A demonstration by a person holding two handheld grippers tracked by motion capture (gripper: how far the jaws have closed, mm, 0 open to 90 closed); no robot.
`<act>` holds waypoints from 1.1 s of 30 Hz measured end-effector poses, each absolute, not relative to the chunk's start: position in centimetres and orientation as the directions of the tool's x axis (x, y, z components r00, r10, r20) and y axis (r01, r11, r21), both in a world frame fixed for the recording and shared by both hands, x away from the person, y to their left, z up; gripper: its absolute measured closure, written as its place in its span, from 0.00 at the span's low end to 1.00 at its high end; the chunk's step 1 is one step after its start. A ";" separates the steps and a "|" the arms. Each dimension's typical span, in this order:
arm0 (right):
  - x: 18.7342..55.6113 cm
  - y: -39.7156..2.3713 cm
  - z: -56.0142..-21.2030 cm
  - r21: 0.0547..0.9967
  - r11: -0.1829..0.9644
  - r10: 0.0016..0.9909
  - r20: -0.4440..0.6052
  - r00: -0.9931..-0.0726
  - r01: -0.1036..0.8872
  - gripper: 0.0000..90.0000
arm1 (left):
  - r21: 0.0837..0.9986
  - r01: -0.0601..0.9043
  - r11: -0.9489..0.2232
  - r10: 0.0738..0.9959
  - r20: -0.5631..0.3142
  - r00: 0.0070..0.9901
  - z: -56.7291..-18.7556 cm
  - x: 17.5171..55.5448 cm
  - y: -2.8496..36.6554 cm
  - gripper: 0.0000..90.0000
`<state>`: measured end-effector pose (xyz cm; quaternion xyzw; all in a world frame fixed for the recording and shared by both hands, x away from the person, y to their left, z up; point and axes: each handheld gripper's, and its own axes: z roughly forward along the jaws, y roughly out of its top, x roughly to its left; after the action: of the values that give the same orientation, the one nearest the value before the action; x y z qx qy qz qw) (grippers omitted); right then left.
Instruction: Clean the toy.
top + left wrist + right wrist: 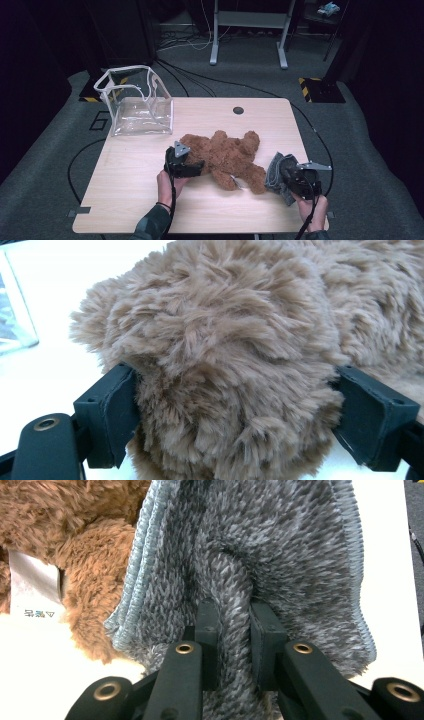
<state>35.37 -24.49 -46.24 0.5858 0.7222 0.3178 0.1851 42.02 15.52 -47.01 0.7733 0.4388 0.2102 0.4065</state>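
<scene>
The teddy bear (227, 157) lay mid-table. The left gripper (192, 167) straddled one furry limb, pads against it (wide stance). The right gripper (285, 172) clamped a grey cloth (276, 172) beside the bear.

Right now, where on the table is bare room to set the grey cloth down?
Free: the far right corner past the teddy bear, beside the cable hole, and the near-left table below the clear bag. Crowded: the near middle, where both tongs flank the bear.
</scene>
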 end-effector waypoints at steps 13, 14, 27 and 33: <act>35.3 -25.1 -46.0 0.677 0.099 0.969 0.101 -0.225 0.730 0.86 | 0.827 0.525 -0.201 0.877 -0.087 0.472 -46.3 38.2 14.6 0.12; 35.4 -25.1 -46.0 0.678 0.101 0.968 0.101 -0.228 0.728 0.86 | 0.827 0.525 -0.199 0.874 -0.092 0.476 -46.3 37.8 14.4 0.12; 35.7 -24.7 -46.4 0.674 0.100 0.968 0.104 -0.228 0.732 0.86 | 0.780 0.582 -0.229 0.847 -0.134 0.514 -48.7 35.8 9.8 0.12; 35.7 -24.9 -46.4 0.674 0.098 0.969 0.103 -0.225 0.732 0.86 | 0.757 0.611 -0.234 0.839 -0.161 0.520 -49.6 35.9 7.1 0.11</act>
<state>35.65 -24.89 -46.43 0.5934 0.7168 0.3143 0.1880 35.95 7.12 -49.64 0.7726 0.4691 0.1413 0.4039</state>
